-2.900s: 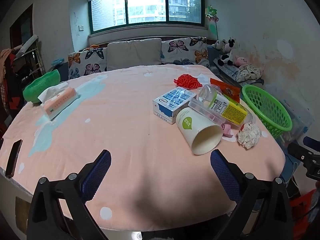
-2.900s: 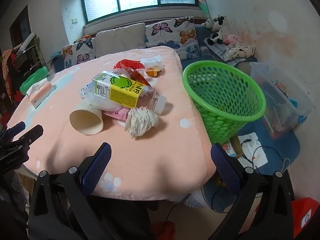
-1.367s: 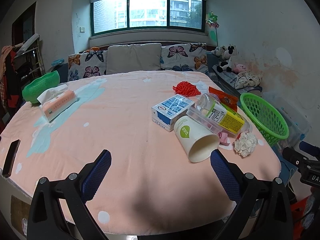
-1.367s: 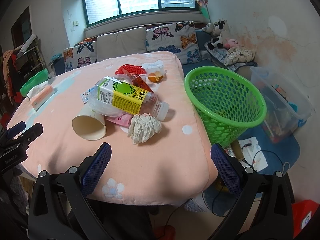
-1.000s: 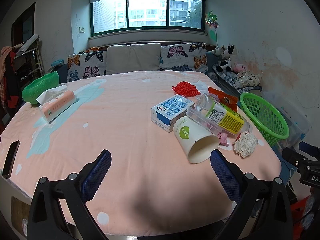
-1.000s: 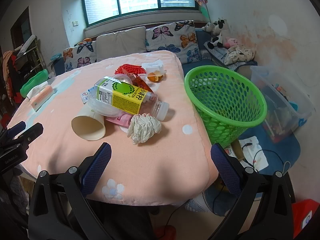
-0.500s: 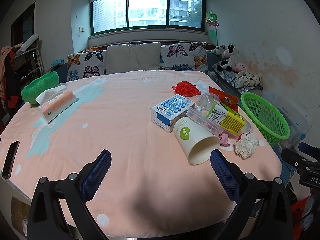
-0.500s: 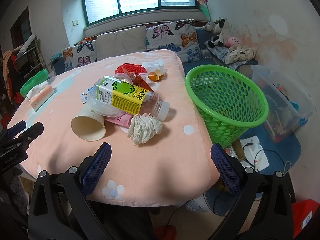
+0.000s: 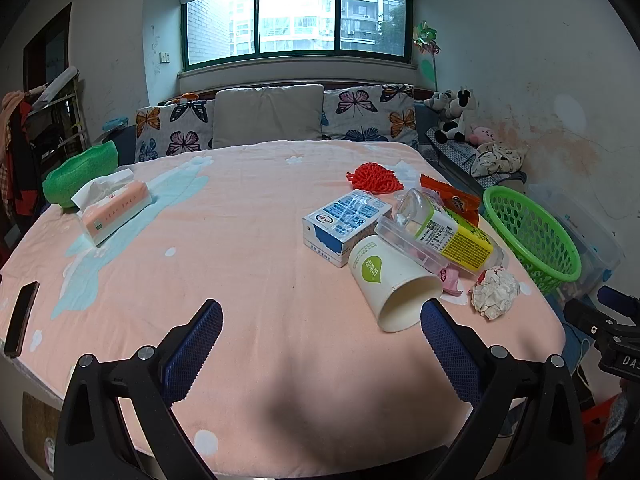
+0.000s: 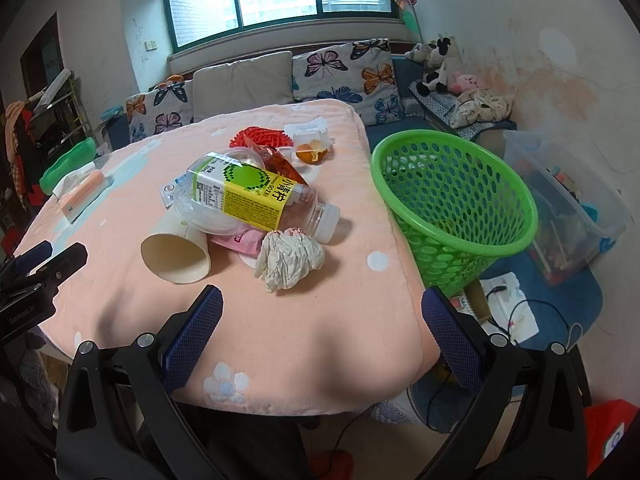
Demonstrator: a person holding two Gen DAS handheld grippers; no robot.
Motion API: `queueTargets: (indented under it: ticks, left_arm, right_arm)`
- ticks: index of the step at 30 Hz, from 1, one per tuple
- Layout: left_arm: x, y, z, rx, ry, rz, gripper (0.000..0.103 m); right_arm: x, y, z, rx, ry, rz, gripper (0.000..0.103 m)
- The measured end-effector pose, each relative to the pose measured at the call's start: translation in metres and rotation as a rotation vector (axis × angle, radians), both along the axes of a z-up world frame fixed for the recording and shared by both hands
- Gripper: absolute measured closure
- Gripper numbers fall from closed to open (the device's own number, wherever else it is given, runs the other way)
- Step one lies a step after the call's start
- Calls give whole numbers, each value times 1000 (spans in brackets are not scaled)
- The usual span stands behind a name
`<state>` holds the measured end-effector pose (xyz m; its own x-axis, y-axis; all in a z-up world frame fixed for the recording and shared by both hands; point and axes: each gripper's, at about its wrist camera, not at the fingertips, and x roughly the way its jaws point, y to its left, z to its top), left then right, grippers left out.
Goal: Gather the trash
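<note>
1. The crumpled white paper ball [image 10: 289, 258] lies near the right edge of the pink-covered table [image 10: 320, 344], close to the green plastic mesh basket [image 10: 452, 204] for easy dropping.
2. The right gripper [image 10: 320, 320] waits spread wide, empty, facing it.
3. The left gripper [image 9: 320, 336] is wide apart too, near the tipped white paper cup [image 9: 394, 284].

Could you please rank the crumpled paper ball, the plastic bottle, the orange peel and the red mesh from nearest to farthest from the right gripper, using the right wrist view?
From the right gripper:
1. Crumpled paper ball, just ahead, slightly left.
2. Plastic bottle, lying behind it, left.
3. Orange peel, farther back, centre.
4. Red mesh, farthest, left of the peel.
</note>
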<state>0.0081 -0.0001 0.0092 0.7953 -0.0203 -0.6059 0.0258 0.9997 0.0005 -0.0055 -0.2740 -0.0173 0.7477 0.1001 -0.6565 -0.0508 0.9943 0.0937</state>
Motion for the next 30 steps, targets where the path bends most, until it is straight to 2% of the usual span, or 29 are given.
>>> queueTargets:
  ticks: [10, 30]
  left_arm:
    - [1, 0, -1, 0, 2, 0, 7]
    - [31, -5, -10, 1, 50, -26, 7]
  right_arm:
    - [7, 3, -2, -2, 2, 4, 4]
    - [33, 2, 1, -3, 10, 46, 4]
